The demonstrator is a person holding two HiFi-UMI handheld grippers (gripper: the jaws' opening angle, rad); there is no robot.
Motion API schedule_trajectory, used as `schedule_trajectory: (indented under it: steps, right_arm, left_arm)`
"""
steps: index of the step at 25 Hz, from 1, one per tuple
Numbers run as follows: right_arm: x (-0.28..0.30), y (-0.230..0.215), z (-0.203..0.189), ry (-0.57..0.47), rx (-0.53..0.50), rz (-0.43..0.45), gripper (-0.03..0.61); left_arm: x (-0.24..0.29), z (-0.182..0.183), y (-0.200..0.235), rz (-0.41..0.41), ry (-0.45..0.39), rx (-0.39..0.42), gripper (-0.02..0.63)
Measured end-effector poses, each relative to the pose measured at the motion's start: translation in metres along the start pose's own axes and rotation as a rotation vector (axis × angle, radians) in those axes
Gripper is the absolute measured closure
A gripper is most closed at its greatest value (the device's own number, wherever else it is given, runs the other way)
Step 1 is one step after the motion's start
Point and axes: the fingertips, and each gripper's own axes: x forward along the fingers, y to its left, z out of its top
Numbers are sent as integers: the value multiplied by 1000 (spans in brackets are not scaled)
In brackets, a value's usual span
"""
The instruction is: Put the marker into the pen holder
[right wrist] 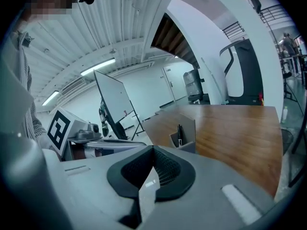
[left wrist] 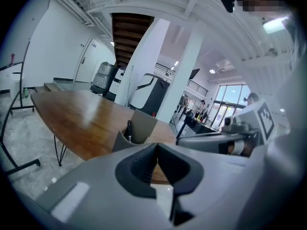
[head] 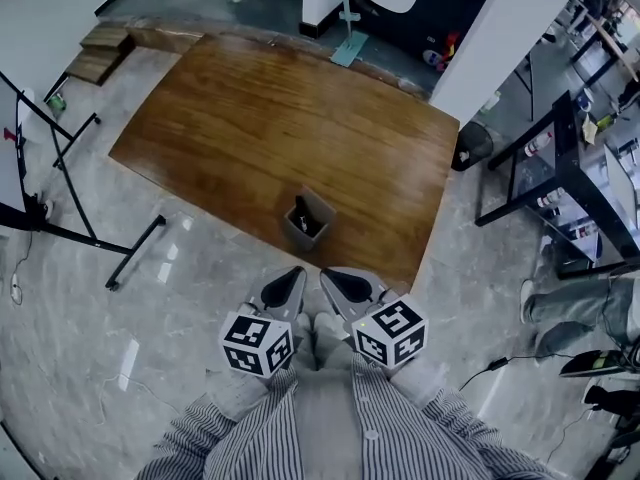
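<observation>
A grey pen holder (head: 318, 208) stands near the front edge of the wooden table (head: 250, 118), with a black marker (head: 302, 218) upright inside it. My left gripper (head: 297, 271) and right gripper (head: 325, 273) hang side by side just off the table's front edge, close to my body. Both are shut with nothing in them. In the left gripper view the left gripper (left wrist: 157, 145) points at the pen holder (left wrist: 139, 128) and its marker (left wrist: 128, 130). From the right gripper (right wrist: 153, 148), the holder (right wrist: 186, 131) and marker (right wrist: 180, 134) lie ahead.
A whiteboard stand (head: 60, 168) with black legs is on the floor at the left. A black desk (head: 560, 168) and a seated person's legs (head: 580, 303) are at the right. A white pillar (head: 500, 28) rises behind the table's far right corner.
</observation>
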Motion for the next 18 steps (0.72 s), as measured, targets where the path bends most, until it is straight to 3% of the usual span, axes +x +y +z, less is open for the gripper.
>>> schedule_trajectory:
  steps: [7,18]
  right_arm:
    - [-11,4,0,6,-28,-11,580]
    - [-11,8,9,-18,-59,-5,580]
  left_arm:
    - [-5,-7,-13,-16,8,-34,606]
    - [-8,2,-20,-28,-9,19,606]
